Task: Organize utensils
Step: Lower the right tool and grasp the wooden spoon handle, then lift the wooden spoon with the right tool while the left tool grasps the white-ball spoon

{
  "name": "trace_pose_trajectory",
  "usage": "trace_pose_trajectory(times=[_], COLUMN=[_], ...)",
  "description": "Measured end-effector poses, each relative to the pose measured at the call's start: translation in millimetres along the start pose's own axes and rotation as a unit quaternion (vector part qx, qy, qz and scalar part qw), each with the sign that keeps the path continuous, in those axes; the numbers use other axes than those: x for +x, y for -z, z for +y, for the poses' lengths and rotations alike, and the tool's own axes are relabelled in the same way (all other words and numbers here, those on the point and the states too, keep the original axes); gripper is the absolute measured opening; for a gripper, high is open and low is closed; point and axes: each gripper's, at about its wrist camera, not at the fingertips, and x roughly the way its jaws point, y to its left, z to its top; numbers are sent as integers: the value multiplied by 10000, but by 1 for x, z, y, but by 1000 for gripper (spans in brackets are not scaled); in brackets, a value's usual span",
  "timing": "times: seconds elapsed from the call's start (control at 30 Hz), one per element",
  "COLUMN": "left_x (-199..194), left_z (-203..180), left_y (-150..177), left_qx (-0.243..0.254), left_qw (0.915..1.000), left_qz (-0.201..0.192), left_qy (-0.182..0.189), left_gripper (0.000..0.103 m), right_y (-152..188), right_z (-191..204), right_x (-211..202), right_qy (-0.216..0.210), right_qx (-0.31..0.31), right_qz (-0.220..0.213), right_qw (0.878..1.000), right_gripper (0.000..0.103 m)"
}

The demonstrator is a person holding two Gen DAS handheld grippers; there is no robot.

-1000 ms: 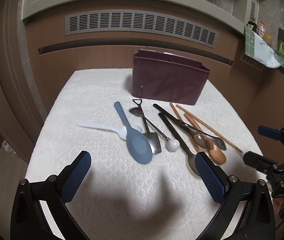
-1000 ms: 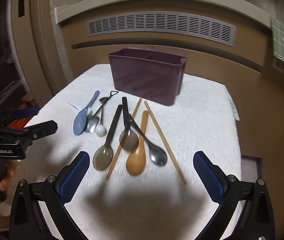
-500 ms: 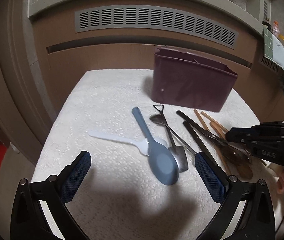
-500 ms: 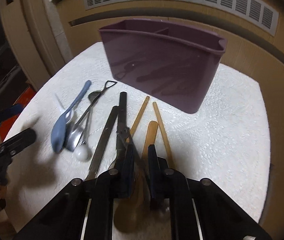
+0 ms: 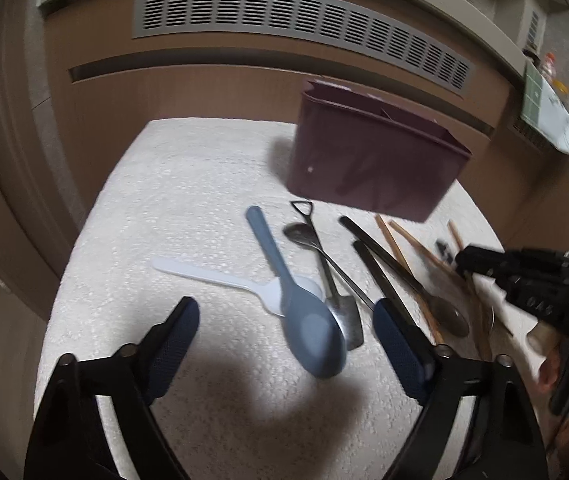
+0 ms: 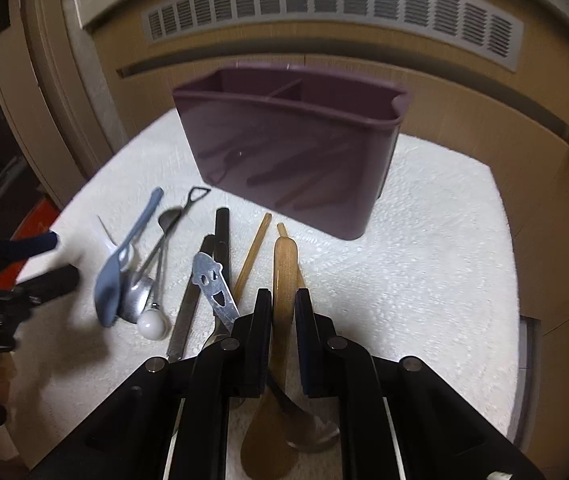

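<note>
The wooden spoon [image 6: 284,264] is pinched by the right gripper [image 6: 283,308] for lifting into the purple caddy [image 6: 292,140]; the left gripper [image 5: 284,320], jaws just narrowing yet unclamped, is set astride the blue spoon [image 5: 308,332].

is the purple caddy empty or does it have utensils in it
Empty as far as shown: the caddy has two bare compartments in the right wrist view; the utensils lie on the table.

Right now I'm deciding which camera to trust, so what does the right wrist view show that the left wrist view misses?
Only the right wrist view shows the right tool shut on the wooden spoon, plus the bin's divider. Only the left wrist view shows the left tool, its jaws just closing, around the blue spoon without touching it. Both show the purple bin and the white cloth.
</note>
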Motion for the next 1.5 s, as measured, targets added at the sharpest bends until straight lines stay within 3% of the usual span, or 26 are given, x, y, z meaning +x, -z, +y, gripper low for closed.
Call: trace_pose_trajectory(times=[0.1, 0.23, 0.3, 0.53, 0.7, 0.87, 0.9, 1.13, 1.3, 1.4, 1.5], left_x=[7, 14, 13, 18, 34, 91, 98, 84, 53, 26, 10], left_z=[-10, -20, -28, -64, -70, -46, -42, -15, -11, -21, -30], left_y=[1, -6, -9, -3, -36, -69, -70, -51, -24, -9, 7], left_qx=[248, 203, 263, 1188, 1410, 1030, 1026, 1197, 1753, 2412, 3136], left_qw=[9996, 9984, 9973, 9876, 9784, 9727, 9721, 9730, 9652, 9556, 9375], left_qz=[134, 357, 407, 613, 797, 1323, 1275, 1293, 1266, 1051, 961], left_qy=[94, 395, 545, 828, 1281, 1607, 1684, 1491, 1468, 1324, 1165], left_gripper=[67, 55, 53, 53, 53, 53, 53, 50, 51, 52, 53], right_y=[4, 8, 10, 18, 22, 29, 31, 35, 34, 33, 34], right_z=[-2, -3, -3, -20, -24, -28, -28, -29, -21, -18, -17], right_x=[-17, -28, -28, -25, -21, -19, -20, -17, -11, -15, -18], right_qy=[17, -52, -10, -39, -62, -40, -11, 97, 52, 37, 23], right_qx=[53, 141, 149, 358, 458, 633, 650, 686, 585, 531, 514], right_qz=[-182, -319, -375, -359, -265, -123, -92, 60, 110, 85, 81], right_qw=[9998, 9994, 9992, 9987, 9986, 9979, 9978, 9976, 9982, 9985, 9986], right_gripper=[10, 10, 10, 11, 11, 11, 11, 11, 11, 11, 11])
